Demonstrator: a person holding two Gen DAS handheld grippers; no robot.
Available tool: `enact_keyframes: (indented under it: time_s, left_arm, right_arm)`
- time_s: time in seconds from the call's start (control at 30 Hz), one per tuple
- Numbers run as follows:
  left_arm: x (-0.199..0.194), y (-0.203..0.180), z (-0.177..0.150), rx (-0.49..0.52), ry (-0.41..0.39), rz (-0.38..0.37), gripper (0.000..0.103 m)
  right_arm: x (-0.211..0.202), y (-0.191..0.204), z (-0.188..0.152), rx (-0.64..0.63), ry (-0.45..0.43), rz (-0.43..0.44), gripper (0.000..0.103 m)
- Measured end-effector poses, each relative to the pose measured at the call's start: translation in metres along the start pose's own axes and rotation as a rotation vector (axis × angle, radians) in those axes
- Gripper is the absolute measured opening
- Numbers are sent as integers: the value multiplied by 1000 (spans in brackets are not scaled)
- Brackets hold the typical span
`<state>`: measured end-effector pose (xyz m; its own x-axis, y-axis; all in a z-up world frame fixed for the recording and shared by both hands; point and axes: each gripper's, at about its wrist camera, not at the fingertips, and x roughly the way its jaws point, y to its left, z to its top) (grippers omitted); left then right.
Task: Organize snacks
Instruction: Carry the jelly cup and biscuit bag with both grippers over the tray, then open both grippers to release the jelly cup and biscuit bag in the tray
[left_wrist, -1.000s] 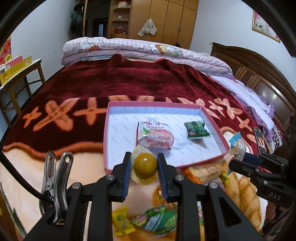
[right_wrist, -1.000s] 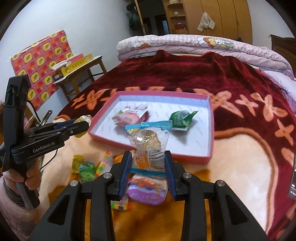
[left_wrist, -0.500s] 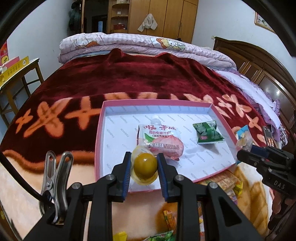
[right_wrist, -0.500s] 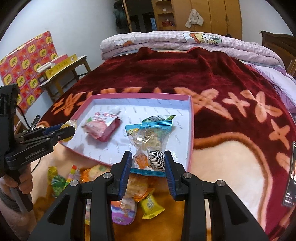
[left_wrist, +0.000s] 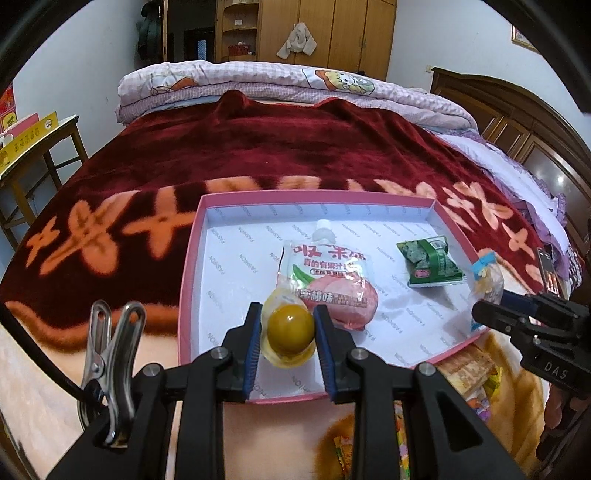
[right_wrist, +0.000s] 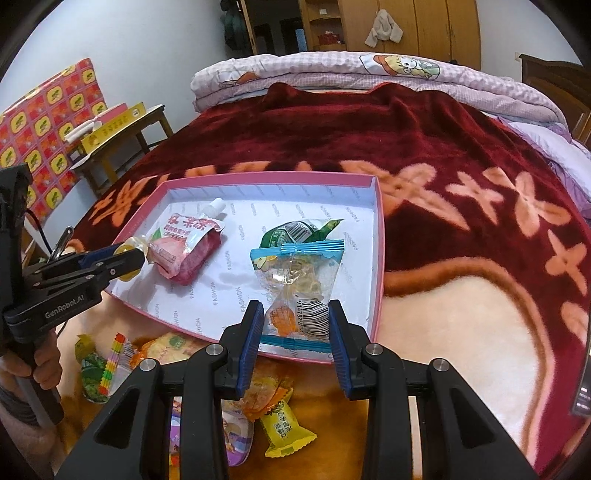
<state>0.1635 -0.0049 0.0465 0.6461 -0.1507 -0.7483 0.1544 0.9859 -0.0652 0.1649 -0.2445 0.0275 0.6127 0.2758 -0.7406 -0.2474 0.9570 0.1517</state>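
A pink tray (left_wrist: 188, 258) (right_wrist: 380, 258) with a white printed floor lies on the bed. Inside it rest a pink fruit-drink pouch (left_wrist: 328, 273) (right_wrist: 188, 247) and a green packet (left_wrist: 430, 264) (right_wrist: 299, 230). My left gripper (left_wrist: 290, 326) (right_wrist: 129, 258) is shut on a clear-wrapped yellow-brown jelly cup (left_wrist: 290, 328), held over the tray's near left part. My right gripper (right_wrist: 295, 325) (left_wrist: 491, 306) is shut on a clear snack packet with blue ends and a barcode (right_wrist: 297, 284) (left_wrist: 485, 277), held over the tray's near right corner.
Several loose wrapped snacks (right_wrist: 280, 428) (left_wrist: 465, 369) lie on the blanket in front of the tray. A red flowered blanket (right_wrist: 406, 147) covers the bed, folded quilts (left_wrist: 295, 85) at its head. A wooden side table (right_wrist: 122, 129) stands left. A hand (right_wrist: 40, 365) holds the left gripper's handle.
Both grippers moved forward and down with their snacks, from above the loose pile to over the tray's near edge. The tray looms larger in both views.
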Motion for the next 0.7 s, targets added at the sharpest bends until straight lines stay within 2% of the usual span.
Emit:
enact_keyframes:
  time_s: [0.33,0.43,0.57,0.6,0.7]
  left_arm:
    - [7,-3,-1,17,27,11,29]
    - [7,-4,-2,18,35,7,36]
    - [6,-4,-2,22,37,7,52]
    - [5,-5,-2,24,37,9,56]
    - [1,-7,-3,33,29,9,62]
  right_arm:
    - [3,-1,-2,8,7,6,36]
    - [3,-1,-2,12,8,16,36]
    - [-1,3,-2,5,-4,21,38]
    - [-2,3,-2,3,-9,21,40]
    - [-7,6,-1,-1,-29,25,57]
